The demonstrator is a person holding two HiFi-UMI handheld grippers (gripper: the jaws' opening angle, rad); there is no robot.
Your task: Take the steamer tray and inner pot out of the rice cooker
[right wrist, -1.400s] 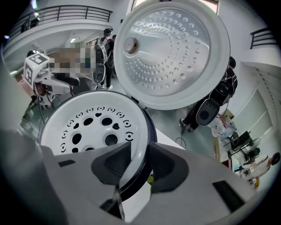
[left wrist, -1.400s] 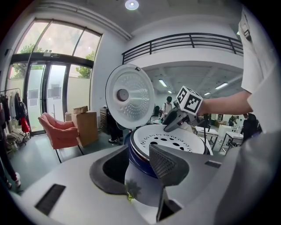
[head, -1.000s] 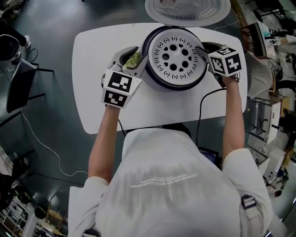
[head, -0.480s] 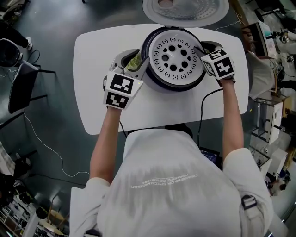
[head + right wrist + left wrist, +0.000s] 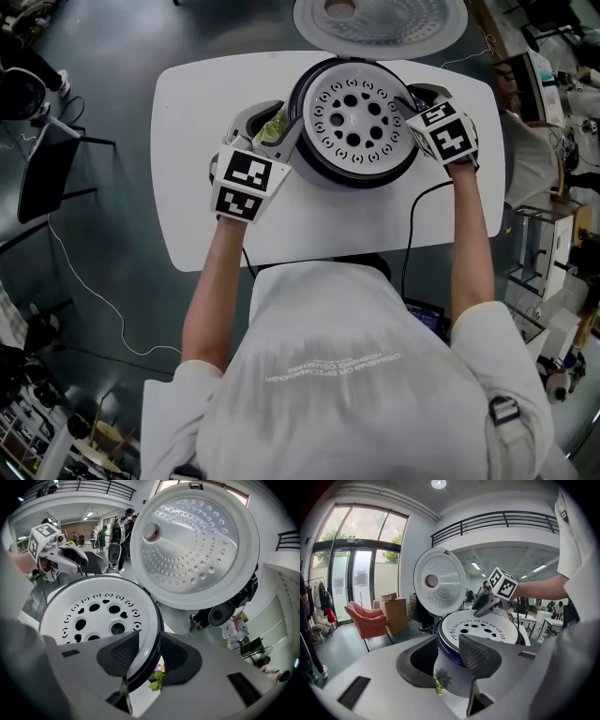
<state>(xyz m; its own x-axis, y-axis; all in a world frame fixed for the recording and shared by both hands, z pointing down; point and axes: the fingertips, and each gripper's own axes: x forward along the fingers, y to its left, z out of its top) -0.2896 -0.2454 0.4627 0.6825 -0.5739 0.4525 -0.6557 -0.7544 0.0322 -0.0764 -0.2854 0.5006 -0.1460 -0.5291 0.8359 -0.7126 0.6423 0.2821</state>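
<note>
Two grippers are bracketing the rice cooker [image 5: 352,178] from opposite sides, probably so the lift can stay level. The left gripper [image 5: 447,644] is holding its jaws parted, with the cooker's near wall and rim showing between them and neither pad clearly pressing. The right gripper [image 5: 150,637] is straddling the opposite rim. One jaw is lying over the edge of the steamer tray [image 5: 354,112] and the other is standing off the dark collar, so it is loose too. The tray is sitting in the cooker's mouth, and the lid [image 5: 380,19] is standing open behind, leaving the way up free. The inner pot is presumably lying hidden beneath. The cooker is standing at the far side of the table [image 5: 309,225].
</note>
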